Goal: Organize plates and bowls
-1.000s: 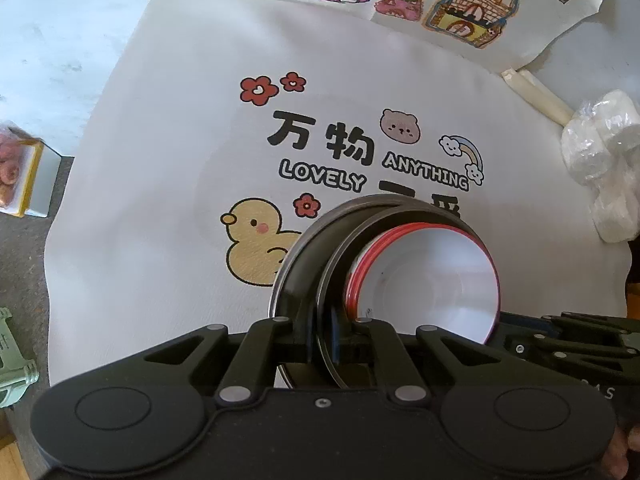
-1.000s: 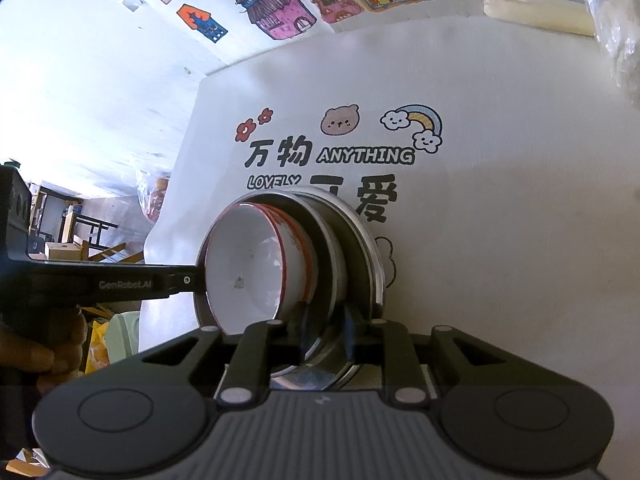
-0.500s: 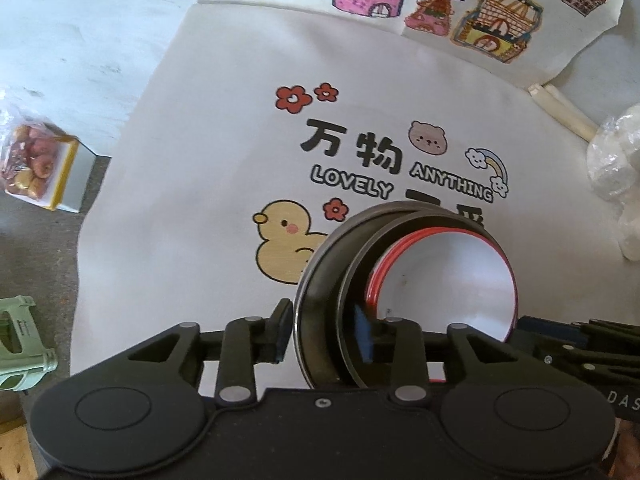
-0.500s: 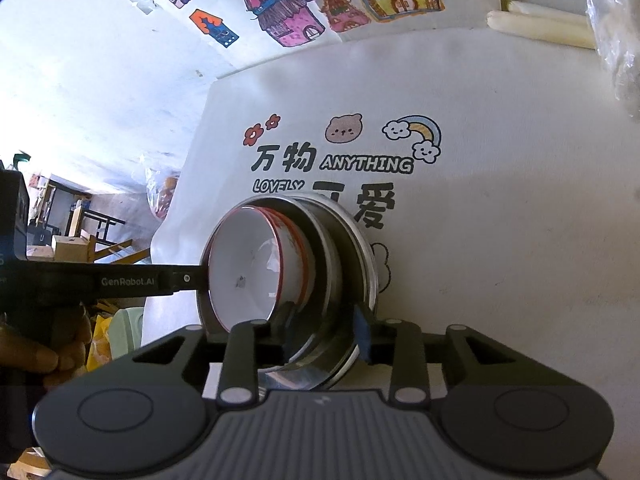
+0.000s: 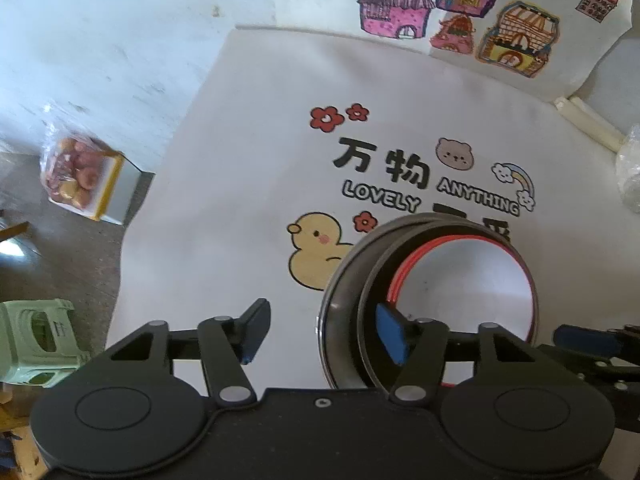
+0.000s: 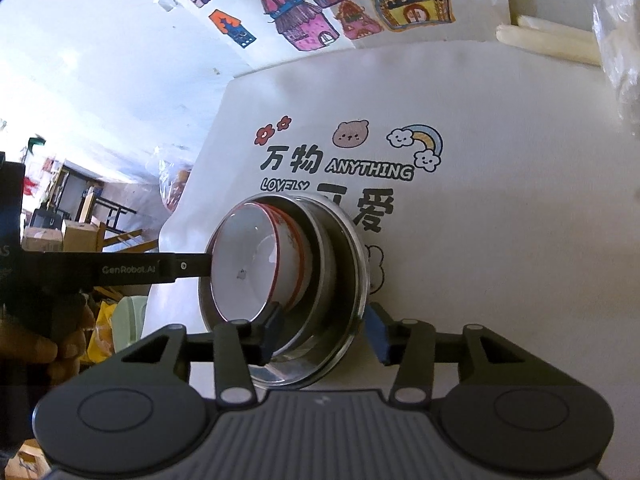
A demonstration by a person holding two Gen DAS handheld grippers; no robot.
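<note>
A white bowl with a red rim sits nested inside two steel bowls on the printed cloth. My left gripper straddles the left rim of the stack. Its jaws are opening and both pads stand off the metal. In the right wrist view the same white bowl and steel bowls lie just ahead. My right gripper straddles the near wall of the steel bowls, its jaws opening too, with neither pad pressing on it. One finger of the left gripper reaches the stack from the left.
The white cloth with a duck and lettering covers the table. A snack box and a green stool are off its left edge. A sheet of house drawings, pale sticks and a plastic bag lie beyond.
Both grippers were shut on the rims of the bowl stack and have let go, their jaws spreading. The stack has stayed on the cloth. The left view has tilted.
</note>
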